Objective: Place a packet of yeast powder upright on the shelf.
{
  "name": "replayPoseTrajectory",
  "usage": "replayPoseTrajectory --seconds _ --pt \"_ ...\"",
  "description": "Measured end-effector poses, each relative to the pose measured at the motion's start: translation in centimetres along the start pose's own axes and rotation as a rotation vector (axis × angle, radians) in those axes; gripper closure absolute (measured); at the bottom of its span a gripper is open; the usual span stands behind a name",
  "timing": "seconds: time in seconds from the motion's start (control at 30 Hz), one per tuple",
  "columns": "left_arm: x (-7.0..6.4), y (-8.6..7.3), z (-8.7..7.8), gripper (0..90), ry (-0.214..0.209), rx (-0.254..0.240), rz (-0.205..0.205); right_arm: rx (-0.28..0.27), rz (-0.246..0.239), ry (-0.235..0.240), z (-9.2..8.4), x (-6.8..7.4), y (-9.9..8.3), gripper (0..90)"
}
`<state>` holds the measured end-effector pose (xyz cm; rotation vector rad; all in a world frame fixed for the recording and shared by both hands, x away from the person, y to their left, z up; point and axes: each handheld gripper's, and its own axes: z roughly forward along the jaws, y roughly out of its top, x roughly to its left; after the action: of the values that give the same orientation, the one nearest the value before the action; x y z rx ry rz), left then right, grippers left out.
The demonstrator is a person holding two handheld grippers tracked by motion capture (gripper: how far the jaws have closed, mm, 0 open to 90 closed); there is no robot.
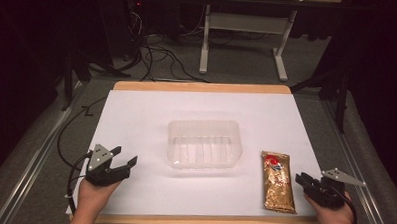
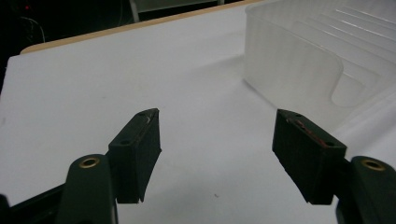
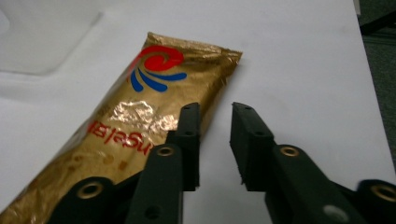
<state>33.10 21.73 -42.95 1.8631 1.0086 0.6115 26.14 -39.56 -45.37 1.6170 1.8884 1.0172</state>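
A gold foil packet (image 1: 278, 181) with a red and blue logo lies flat on the white sheet at the front right. In the right gripper view the packet (image 3: 140, 112) runs lengthwise up the left half. My right gripper (image 1: 302, 178) hovers just right of it. The right gripper (image 3: 215, 107) is open by a narrow gap with nothing between the jaws, and its left jaw overlaps the packet's right edge in the picture. My left gripper (image 1: 126, 156) sits at the front left. In its own view the left gripper (image 2: 215, 114) is wide open over bare sheet.
A clear plastic tub (image 1: 204, 142) stands empty in the middle of the white sheet (image 1: 136, 115), and its wall (image 2: 289, 70) is to the right of the left jaws. The wooden table edge (image 1: 197, 221) runs along the front. A metal stand (image 1: 244, 38) and cables are on the floor behind.
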Motion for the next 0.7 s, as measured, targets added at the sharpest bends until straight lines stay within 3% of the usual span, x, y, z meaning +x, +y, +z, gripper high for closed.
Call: replayPoseTrajectory --seconds 0.07,0.23,0.33,0.53,0.7 --pt "-0.2 0.2 0.4 32.9 -0.009 -0.002 0.009 0.013 -0.014 0.004 -0.3 -0.1 -0.4 83.6" --pt "-0.5 0.7 1.1 32.9 -0.028 -0.002 0.016 0.068 -0.019 0.024 -0.6 0.3 -1.1 90.0" --pt "-0.6 0.8 1.4 32.9 -0.035 -0.004 0.018 0.102 -0.058 0.033 -0.4 0.9 -1.2 90.0" --pt "-0.6 0.8 1.6 32.9 -0.041 0.001 0.022 0.174 -0.083 0.055 0.5 1.5 -1.5 90.0" --pt "-0.6 0.8 1.4 32.9 -0.035 0.001 0.021 0.178 -0.093 0.088 0.8 1.8 -1.5 90.0"
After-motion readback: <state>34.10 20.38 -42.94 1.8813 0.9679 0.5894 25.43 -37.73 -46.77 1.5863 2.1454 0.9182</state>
